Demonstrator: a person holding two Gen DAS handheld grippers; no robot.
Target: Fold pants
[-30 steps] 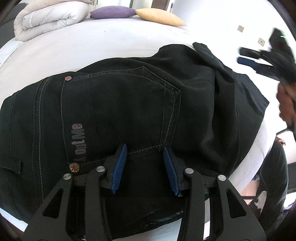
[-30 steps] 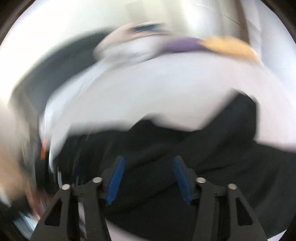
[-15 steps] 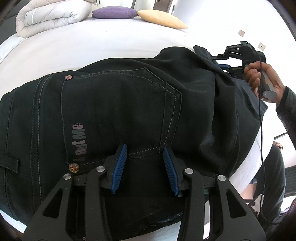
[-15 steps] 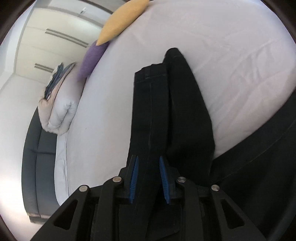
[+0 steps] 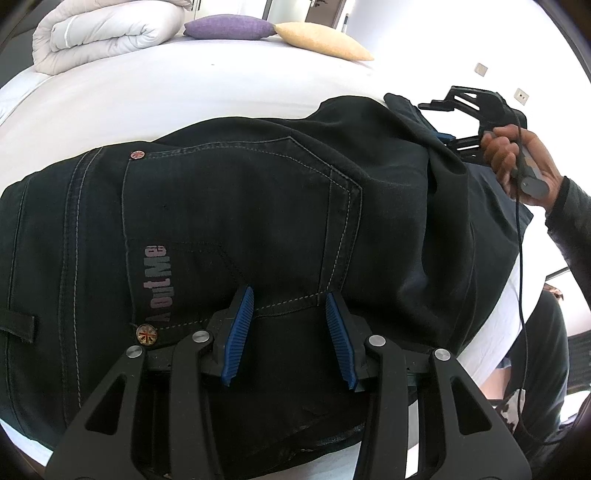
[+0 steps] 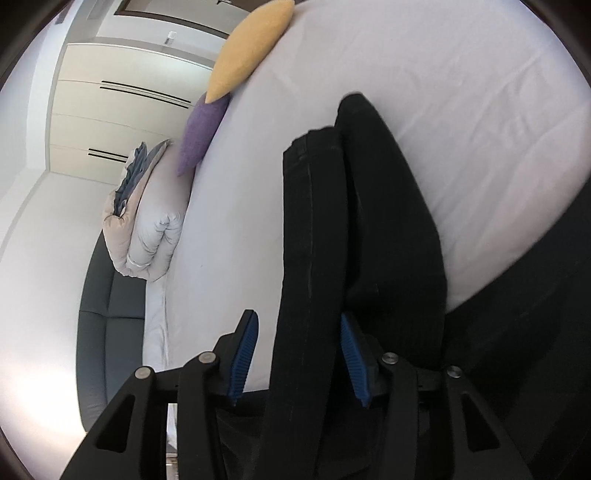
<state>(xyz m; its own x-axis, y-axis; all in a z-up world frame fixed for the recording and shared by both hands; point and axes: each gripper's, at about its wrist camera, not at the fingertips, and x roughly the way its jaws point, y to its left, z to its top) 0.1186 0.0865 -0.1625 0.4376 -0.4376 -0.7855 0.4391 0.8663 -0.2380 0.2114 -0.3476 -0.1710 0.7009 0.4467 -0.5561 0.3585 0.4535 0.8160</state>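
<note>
My left gripper (image 5: 290,334) pins the pants (image 5: 236,229) with its 2 fingers apart; my right gripper (image 6: 299,356) is opening, the cuffs (image 6: 314,155) laid down between its fingers.

White bed (image 5: 184,96); rolled duvet (image 5: 103,33); two cushions (image 5: 229,27); pale wardrobe (image 6: 110,110).

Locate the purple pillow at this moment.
In the left wrist view the purple pillow lies at the top of the bed, between the rolled duvet and the yellow pillow.
</note>
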